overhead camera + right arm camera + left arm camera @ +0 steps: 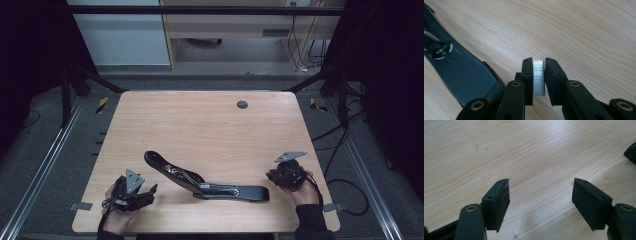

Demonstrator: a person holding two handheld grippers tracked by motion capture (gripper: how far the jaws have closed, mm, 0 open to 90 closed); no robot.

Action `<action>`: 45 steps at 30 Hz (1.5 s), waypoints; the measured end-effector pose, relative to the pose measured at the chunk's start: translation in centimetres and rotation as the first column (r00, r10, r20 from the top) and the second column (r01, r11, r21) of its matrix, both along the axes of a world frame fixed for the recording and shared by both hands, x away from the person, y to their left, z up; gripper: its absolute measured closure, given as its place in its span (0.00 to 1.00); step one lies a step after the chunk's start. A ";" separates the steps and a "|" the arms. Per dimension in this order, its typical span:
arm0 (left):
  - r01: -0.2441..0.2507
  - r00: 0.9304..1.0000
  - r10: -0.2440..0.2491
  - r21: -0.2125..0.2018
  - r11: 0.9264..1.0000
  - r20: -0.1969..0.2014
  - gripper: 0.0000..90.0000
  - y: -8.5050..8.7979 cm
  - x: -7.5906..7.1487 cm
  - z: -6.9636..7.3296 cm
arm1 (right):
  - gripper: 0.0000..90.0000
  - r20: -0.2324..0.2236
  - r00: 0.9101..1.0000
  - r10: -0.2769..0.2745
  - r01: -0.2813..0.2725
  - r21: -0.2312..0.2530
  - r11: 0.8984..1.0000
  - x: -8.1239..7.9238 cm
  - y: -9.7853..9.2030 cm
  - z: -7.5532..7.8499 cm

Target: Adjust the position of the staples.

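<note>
My right fingers (pixel 539 75) pinch a shiny strip of staples (pixel 538 78) just above the table (pixel 200 120). The big black stapler (pixel 200 181) lies open and flat near the front of the table, between my two hands. My left fingers (pixel 541 195) are spread wide with nothing in them, low over the bare wood beside the stapler.

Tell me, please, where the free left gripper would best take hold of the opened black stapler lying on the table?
Probably the raised upper arm of the stapler, gripped across its narrow width from the left gripper's own side. That arm slants up off the table, leaving room under it, whereas the base lies flat. The right gripper is busy, shut on a strip of staples.
</note>
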State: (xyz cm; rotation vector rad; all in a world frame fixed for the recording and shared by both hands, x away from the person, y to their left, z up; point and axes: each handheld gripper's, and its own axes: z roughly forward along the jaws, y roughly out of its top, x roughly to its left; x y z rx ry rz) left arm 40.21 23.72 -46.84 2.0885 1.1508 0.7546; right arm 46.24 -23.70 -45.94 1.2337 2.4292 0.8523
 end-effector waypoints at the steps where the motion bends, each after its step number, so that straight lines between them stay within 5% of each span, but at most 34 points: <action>1: 0.000 1.000 0.000 0.000 1.000 0.000 0.33 0.0 0.0 0.0 | 0.86 -0.008 1.000 0.005 -0.005 0.011 1.000 -0.1 0.1 0.2; 20: 0.001 1.000 -0.001 0.002 1.000 -0.004 0.33 -0.1 0.0 -0.1 | 0.86 0.076 0.981 0.180 -0.186 0.079 0.979 -0.8 1.7 3.4; 37: -0.003 1.000 0.003 0.005 1.000 -0.008 0.33 0.0 0.2 -0.2 | 0.86 0.082 0.971 0.226 -0.234 0.103 0.967 -0.3 3.0 4.7; 45: -0.005 1.000 0.005 0.000 1.000 -0.010 0.33 0.1 0.3 -0.2 | 0.86 0.102 0.948 0.303 -0.312 0.094 0.945 -0.3 3.7 5.3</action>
